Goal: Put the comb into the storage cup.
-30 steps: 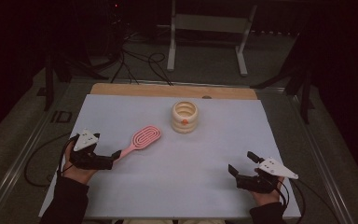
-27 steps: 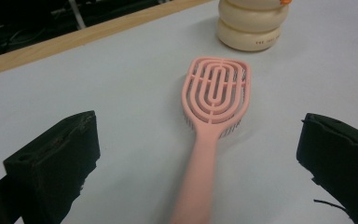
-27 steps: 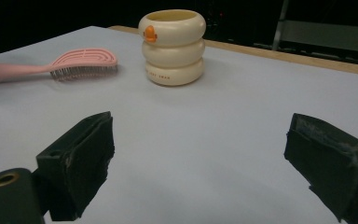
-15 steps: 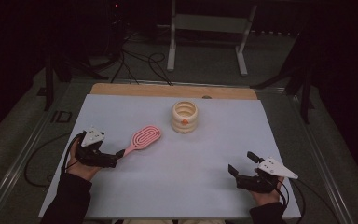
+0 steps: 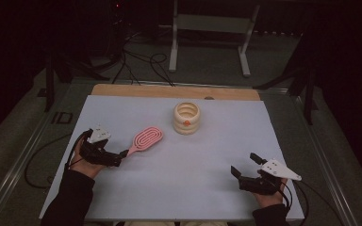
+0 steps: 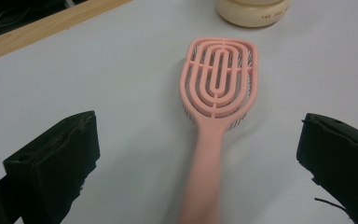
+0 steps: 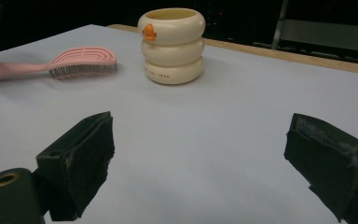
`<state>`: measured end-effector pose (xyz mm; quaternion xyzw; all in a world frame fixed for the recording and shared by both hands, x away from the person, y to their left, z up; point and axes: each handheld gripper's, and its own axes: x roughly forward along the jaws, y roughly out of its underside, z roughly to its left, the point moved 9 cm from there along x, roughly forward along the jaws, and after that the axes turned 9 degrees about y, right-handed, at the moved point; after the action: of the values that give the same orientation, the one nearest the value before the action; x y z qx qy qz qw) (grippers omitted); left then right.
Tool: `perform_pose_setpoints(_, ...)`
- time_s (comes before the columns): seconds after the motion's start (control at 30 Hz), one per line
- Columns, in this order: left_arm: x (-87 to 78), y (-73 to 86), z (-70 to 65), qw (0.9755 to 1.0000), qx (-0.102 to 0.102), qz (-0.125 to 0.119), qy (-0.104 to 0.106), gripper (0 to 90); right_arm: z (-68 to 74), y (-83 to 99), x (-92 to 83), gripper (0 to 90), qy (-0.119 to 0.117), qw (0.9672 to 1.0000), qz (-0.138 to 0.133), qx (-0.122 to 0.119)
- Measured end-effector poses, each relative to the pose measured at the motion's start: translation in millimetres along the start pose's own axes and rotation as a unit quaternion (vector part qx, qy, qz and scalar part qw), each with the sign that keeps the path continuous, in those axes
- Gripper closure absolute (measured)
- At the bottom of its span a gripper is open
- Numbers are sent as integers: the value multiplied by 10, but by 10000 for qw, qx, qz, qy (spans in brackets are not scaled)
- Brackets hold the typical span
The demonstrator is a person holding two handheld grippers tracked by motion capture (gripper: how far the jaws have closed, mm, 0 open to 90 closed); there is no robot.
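Note:
A pink hairbrush point(image 5: 147, 137) lies bristles down on the white table point(image 5: 207, 155), its handle pointing at my left gripper point(image 5: 119, 157). In the left gripper view the brush point(image 6: 219, 79) runs up the middle. Its handle passes between the wide-apart jaws of the left gripper point(image 6: 198, 140) and touches neither. A cream ringed cup point(image 5: 186, 117) with an orange mark stands upright beyond the brush head. My right gripper point(image 5: 243, 163) rests open near the front right, empty. Its view point(image 7: 200, 126) faces the cup point(image 7: 172, 44) and the brush point(image 7: 81, 58).
A wooden strip point(image 5: 169, 91) runs along the table's far edge. Behind it a metal stand point(image 5: 209, 23) and cables point(image 5: 141, 61) sit on the dark floor. Bare white surface lies between the two grippers.
My left gripper has edged forward and to the right, closing in around the brush handle. The brush, the cup and the right gripper have stayed put.

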<state>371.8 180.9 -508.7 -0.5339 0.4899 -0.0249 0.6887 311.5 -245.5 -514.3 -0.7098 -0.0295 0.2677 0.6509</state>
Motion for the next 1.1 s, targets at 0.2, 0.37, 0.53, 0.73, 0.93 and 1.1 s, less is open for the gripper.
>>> perform_pose_setpoints(0.2,37,-27,17,10000,7,77,3,2,-5,-2,-3,79,8,10000,-1,17)
perform_pose_setpoints(0.37,70,-34,19,9999,7,157,37,2,-5,1,-2,79,2,10000,5,18)
perform_pose_setpoints(0.53,117,-28,14,9997,0,244,97,2,-2,3,-1,79,-2,10000,16,17)
perform_pose_setpoints(0.73,181,-26,11,9992,44,383,115,2,-6,7,2,79,3,10000,24,11)
perform_pose_setpoints(0.93,269,-31,-1,9983,115,555,136,2,-11,9,2,79,14,10000,27,0)
perform_pose_setpoints(1.1,315,-14,2,9976,124,665,158,2,-16,9,2,79,14,10000,24,-4)
